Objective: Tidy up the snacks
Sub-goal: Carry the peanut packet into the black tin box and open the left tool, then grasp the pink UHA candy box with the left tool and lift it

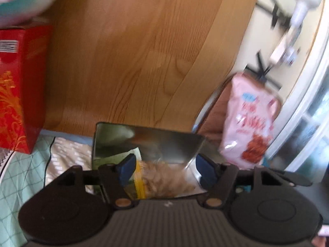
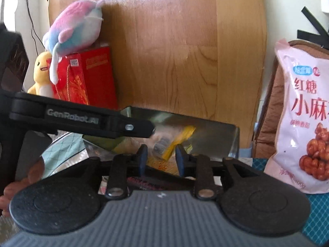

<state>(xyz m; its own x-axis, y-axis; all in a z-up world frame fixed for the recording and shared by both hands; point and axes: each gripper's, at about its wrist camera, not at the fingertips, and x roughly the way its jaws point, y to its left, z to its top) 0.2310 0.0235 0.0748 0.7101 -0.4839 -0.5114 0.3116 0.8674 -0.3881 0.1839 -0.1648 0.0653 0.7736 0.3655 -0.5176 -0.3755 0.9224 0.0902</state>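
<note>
We see the left gripper (image 1: pixel 165 167) w/ its blue pads spread fairly wide. Between them, but not pressed by either pad, sits a clear snack bag (image 1: pixel 164 180) w/ a yellow strip, full of pale brown pieces. That bag lies inside a shiny metal tin (image 1: pixel 148 142), open at the top.

The right gripper (image 2: pixel 161 158) has its jaws narrow, w/ a gap left between the pads. A yellow-edged packet shows in that gap, but we can't tell if the pads touch it; it looks like they don't. From this view the left gripper's black finger, lettered "GenRobot.AI", crosses in from the left over the tin's near corner.

Outward: the tin rests on a pale green checked cloth (image 1: pixel 12 175), in front of a wooden headboard (image 1: pixel 133 51). Left of the tin stands a red gift box (image 2: pixel 92 76) w/ gold pattern. A pink-and-blue plush (image 2: pixel 76 28) lies on top of the box, & a yellow plush (image 2: pixel 41 72) stands just beside it. Right of the tin, apart from it, a pink snack bag (image 2: pixel 302 113) w/ red Chinese lettering leans upright against a brown cushion (image 2: pixel 267 113). Left view is motion-blurred.
</note>
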